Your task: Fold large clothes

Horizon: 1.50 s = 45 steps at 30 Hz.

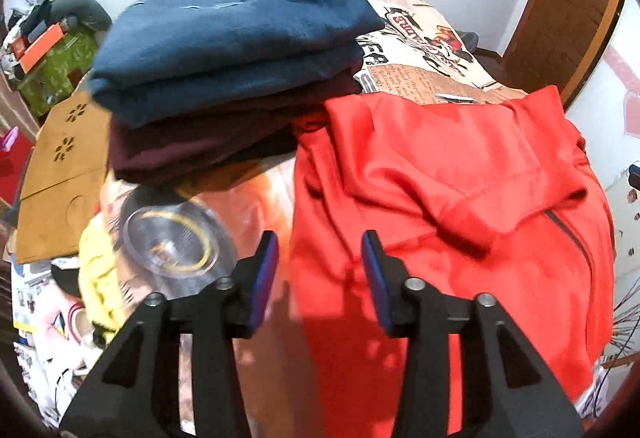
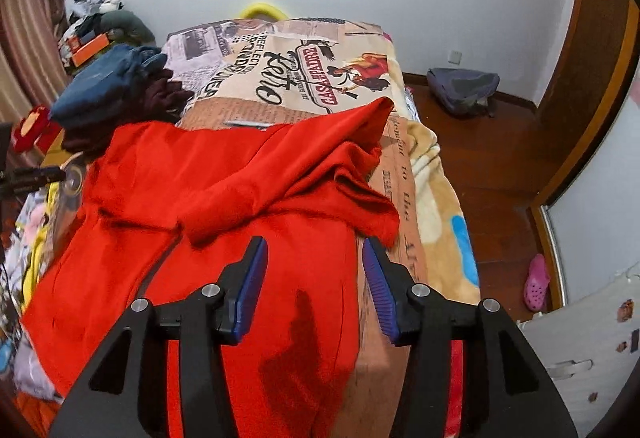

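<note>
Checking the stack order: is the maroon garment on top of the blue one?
No, the folded blue garment lies on the folded maroon garment.

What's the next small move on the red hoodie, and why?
Probably lower the right gripper onto the near right edge of the red hoodie and pinch it. Both grippers are open and hold nothing, the left gripper hovering over the hoodie's left edge. A sleeve already lies across the body, so a side fold looks next.

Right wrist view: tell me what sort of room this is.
Most likely a bedroom in a home. A bed with a printed blanket fills the middle, a red garment lies spread on it beside a stack of folded clothes, and a pink clog sits on the wooden floor.
</note>
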Each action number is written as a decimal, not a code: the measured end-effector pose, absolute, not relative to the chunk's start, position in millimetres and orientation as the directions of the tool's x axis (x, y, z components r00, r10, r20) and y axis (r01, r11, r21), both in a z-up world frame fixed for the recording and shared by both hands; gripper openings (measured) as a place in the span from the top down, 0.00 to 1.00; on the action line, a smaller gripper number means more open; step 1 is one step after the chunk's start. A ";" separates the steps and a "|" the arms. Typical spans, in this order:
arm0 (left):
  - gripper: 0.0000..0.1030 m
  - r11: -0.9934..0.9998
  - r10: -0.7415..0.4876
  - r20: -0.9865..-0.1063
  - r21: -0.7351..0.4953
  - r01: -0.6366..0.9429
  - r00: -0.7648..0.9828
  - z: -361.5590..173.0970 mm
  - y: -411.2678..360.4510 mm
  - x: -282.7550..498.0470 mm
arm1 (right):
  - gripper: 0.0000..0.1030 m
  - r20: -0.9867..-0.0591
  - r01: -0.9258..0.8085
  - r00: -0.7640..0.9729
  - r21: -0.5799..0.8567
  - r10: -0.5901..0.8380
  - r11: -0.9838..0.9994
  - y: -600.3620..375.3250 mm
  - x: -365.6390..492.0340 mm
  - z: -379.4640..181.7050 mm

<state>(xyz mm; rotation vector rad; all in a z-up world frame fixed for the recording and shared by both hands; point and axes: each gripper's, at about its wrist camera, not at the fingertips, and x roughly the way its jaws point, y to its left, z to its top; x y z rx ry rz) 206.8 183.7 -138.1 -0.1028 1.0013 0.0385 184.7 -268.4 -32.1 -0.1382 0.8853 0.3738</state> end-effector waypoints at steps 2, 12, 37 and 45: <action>0.44 0.993 -0.025 -0.847 -0.082 -0.084 0.531 -138.1 184.5 196.6 | 0.55 -0.779 -0.373 0.569 0.040 0.263 0.927 -269.9 175.0 -35.4; 0.37 0.948 -0.205 -0.911 -0.275 -0.159 0.357 -202.2 197.1 142.8 | 0.54 -0.824 -0.365 0.498 0.081 0.268 0.927 -268.4 136.4 -75.5; 0.53 0.827 -0.434 -0.798 -0.537 -0.165 0.418 -223.4 162.1 96.9 | 0.43 -0.860 -0.184 0.419 0.233 0.290 0.955 -304.1 119.3 -133.0; 0.90 0.843 -0.418 -0.793 -0.520 -0.136 0.444 -207.0 150.8 109.9 | 0.86 -0.811 -0.232 0.442 0.308 0.382 0.923 -288.4 121.0 -125.3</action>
